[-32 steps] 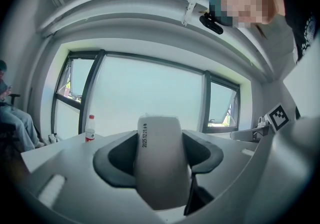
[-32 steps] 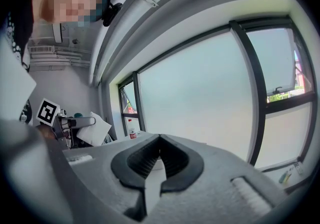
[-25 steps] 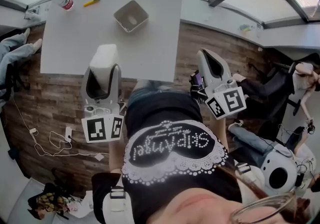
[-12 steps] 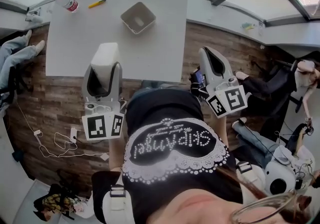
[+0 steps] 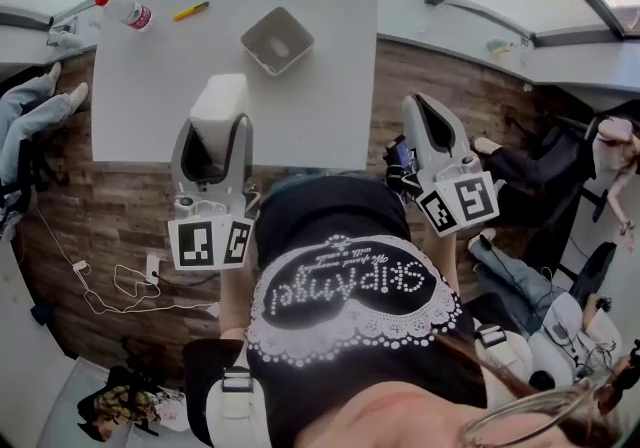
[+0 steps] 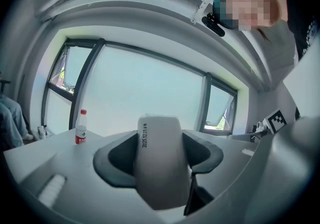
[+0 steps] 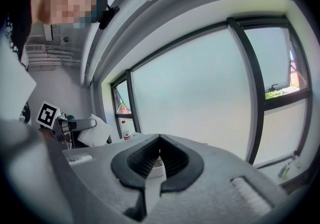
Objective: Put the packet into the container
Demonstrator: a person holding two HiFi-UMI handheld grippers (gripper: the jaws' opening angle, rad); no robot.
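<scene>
Step in hand: I am carrying the packet [image 5: 219,99] toward the container [image 5: 257,54]; the drop is not yet done.
Left gripper [image 5: 212,141]: its jaws are standing wide and pressing on the packet from both sides; the packet is sticking out past the jaw tips, long side along the gripper.
Right gripper [image 5: 428,116]: its jaw tips are meeting and are gripping nothing; it is hanging off the worktop [image 5: 150,86], right of centre in the head view.
Packet position: it is sitting over the near part of the worktop, left of centre in the frame, below and left of the container and apart from it.
Container: it is resting open side up on the worktop, upper centre of the frame, and I am seeing nothing inside it.
Other items: a bottle [image 5: 127,9] and a yellow pen [image 5: 190,9] are lying at the upper left, well clear of my path.
Next move, my judgement: I am expecting to push the packet up and to the right in the frame until it is hanging over the container mouth, lower it, then open the jaws.
Risk, my judgement: the packet is looking long against the container, so it may lean on the rim.
</scene>
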